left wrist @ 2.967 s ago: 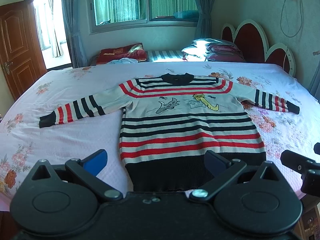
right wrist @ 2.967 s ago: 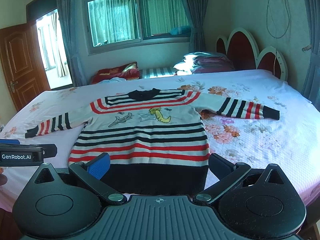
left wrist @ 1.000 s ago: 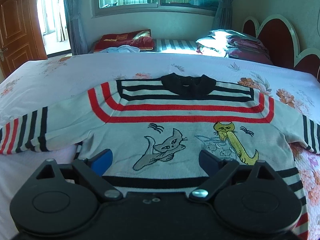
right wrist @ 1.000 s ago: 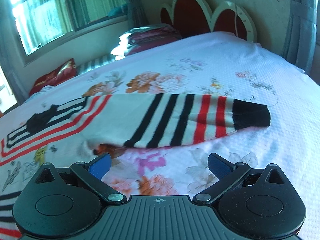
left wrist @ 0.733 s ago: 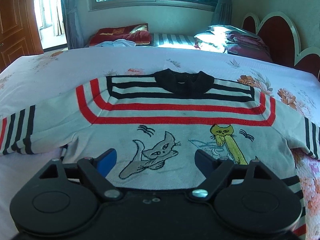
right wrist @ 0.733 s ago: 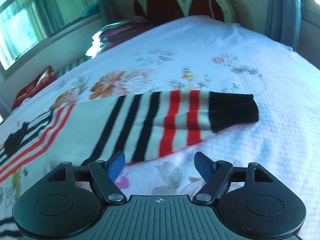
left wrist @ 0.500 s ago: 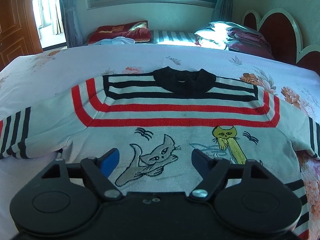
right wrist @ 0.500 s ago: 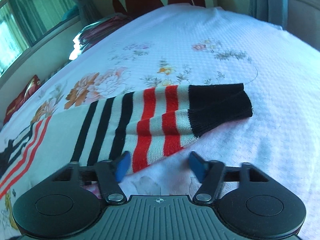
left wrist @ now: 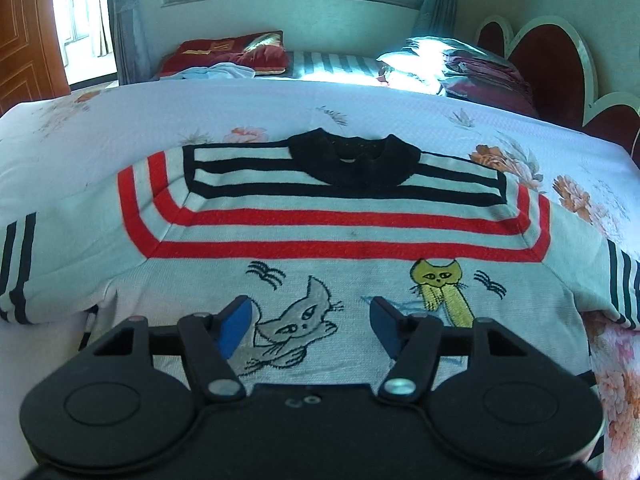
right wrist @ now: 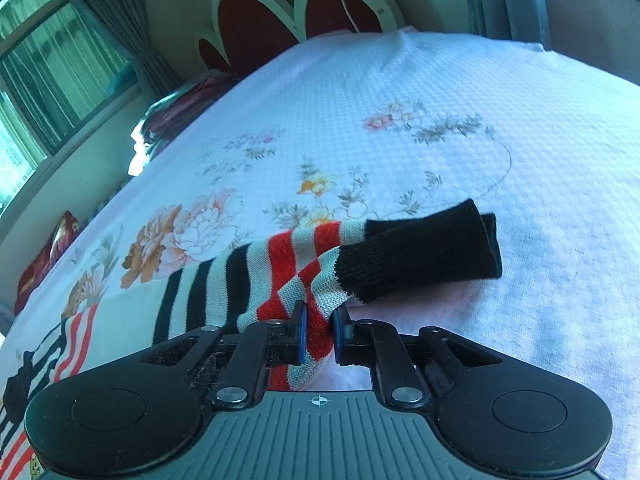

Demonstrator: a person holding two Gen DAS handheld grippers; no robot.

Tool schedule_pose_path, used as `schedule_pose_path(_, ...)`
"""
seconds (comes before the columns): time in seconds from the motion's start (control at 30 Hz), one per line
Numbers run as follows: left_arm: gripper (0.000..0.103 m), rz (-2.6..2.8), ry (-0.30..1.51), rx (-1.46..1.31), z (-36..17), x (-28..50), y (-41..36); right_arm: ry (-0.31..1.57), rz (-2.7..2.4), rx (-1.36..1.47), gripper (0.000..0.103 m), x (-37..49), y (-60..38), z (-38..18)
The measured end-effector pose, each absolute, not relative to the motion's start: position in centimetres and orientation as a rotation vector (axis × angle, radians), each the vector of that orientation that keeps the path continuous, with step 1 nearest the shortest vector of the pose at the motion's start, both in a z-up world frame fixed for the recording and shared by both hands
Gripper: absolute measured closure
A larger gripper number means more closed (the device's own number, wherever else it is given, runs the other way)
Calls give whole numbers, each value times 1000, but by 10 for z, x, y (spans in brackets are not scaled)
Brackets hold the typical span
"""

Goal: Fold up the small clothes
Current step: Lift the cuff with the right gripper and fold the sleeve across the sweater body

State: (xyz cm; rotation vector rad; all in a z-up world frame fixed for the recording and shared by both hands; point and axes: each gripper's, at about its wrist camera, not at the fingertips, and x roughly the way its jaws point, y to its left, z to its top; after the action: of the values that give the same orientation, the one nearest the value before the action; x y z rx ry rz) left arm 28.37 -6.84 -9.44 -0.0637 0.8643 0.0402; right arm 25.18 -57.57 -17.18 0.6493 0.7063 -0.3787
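Note:
A small striped sweater (left wrist: 336, 216) with a black collar and two cat pictures lies flat on the bed, front up. My left gripper (left wrist: 312, 320) is open and hovers just above its chest, over the grey cat. In the right wrist view my right gripper (right wrist: 319, 330) is shut on the sweater's right sleeve (right wrist: 280, 264) at the red and white stripes, just behind the black cuff (right wrist: 424, 252). The cuff end is bunched and lifted a little off the sheet.
The bed has a pale floral sheet (right wrist: 400, 128). Folded bedding and pillows (left wrist: 460, 64) lie at its head by the red headboard (left wrist: 548, 56). A red cushion (left wrist: 232, 50) lies under the window. A wooden door (left wrist: 24, 40) is at the far left.
My right gripper moved onto the sleeve and shut on it behind the cuff, bunching it. My left gripper moved a little forward over the chest and narrowed slightly, staying open.

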Motion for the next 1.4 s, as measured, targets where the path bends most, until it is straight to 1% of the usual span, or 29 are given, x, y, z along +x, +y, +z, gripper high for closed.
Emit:
schedule_pose_path(0.2, 40, 45, 848, -75, -86, 284, -62, 618, -290, 525, 93, 258, -540, -132)
schedule_pose_path(0.37, 40, 73, 831, -107, -77, 279, -42, 569, -98, 423, 93, 279, -471, -98)
schedule_pose_path(0.47, 40, 88, 812, -112, -70, 274, -27, 572, 34, 389, 93, 293, -418, -88)
schedule_pose_path(0.6, 36, 88, 791, -134, -67, 271, -5, 611, 221, 320, 94, 309, -329, -93)
schedule_pose_path(0.63, 33, 83, 789, -140, -68, 271, 0, 622, 250, 290, 94, 312, -308, -97)
schedule_pose_path(0.7, 33, 68, 795, -150, -70, 274, 7, 674, 306, 257, 94, 318, -268, -110)
schedule_pose_path(0.77, 30, 44, 804, -158, -74, 277, 13, 738, 348, 234, 94, 323, -240, -125)
schedule_pose_path(0.83, 28, 22, 808, -158, -78, 279, 15, 753, 333, 231, 93, 321, -230, -132)
schedule_pose_path(0.9, 24, -23, 812, -154, -82, 284, 11, 757, 309, 238, 93, 317, -234, -135)
schedule_pose_path(0.97, 22, -77, 820, -145, -85, 291, 0, 750, 253, 229, 83, 306, -246, -134)
schedule_pose_path(1.03, 20, -152, 835, -143, -89, 302, -18, 742, 187, 227, 35, 298, -265, -134)
schedule_pose_path(1.07, 20, -195, 848, -151, -93, 308, -29, 734, 145, 231, 32, 294, -279, -133)
schedule_pose_path(1.13, 21, -273, 872, -175, -99, 322, -53, 734, 91, 225, 32, 287, -299, -133)
schedule_pose_path(1.3, 31, -418, 943, -228, -123, 363, -115, 751, -36, 267, 32, 269, -346, -140)
schedule_pose_path(1.4, 32, -451, 972, -271, -138, 386, -145, 756, -83, 306, 32, 259, -371, -142)
